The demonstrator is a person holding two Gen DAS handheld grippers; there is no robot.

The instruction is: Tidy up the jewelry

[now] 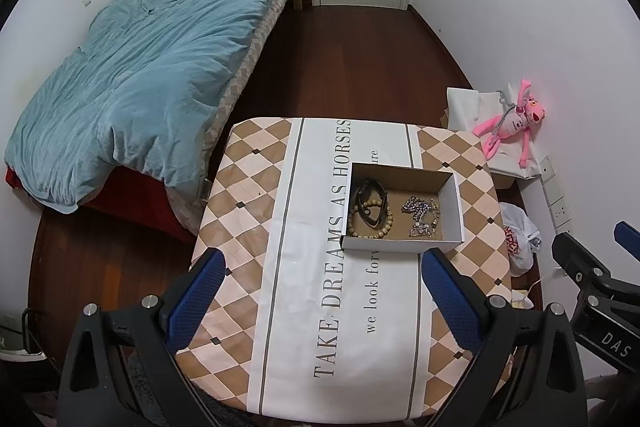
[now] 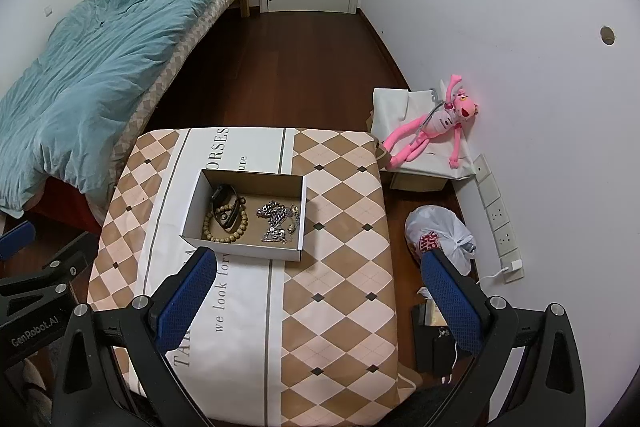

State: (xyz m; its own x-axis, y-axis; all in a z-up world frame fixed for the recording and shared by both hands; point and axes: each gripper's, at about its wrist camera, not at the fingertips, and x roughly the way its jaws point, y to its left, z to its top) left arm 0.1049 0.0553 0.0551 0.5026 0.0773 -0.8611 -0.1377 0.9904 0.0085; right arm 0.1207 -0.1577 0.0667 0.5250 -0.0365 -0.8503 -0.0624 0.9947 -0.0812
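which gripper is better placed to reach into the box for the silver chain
Left, though only slightly. In its view the box sits nearly straight ahead of the open left gripper, with the silver chain toward its right finger. The right gripper, also open, has the box off to its left.

Even, soft indoor light, faint shadows, sharp focus at centre, strong fisheye bending with dark vignetted corners.

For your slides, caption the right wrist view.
Open right gripper hovers before a cardboard box holding beads, a band and chains.
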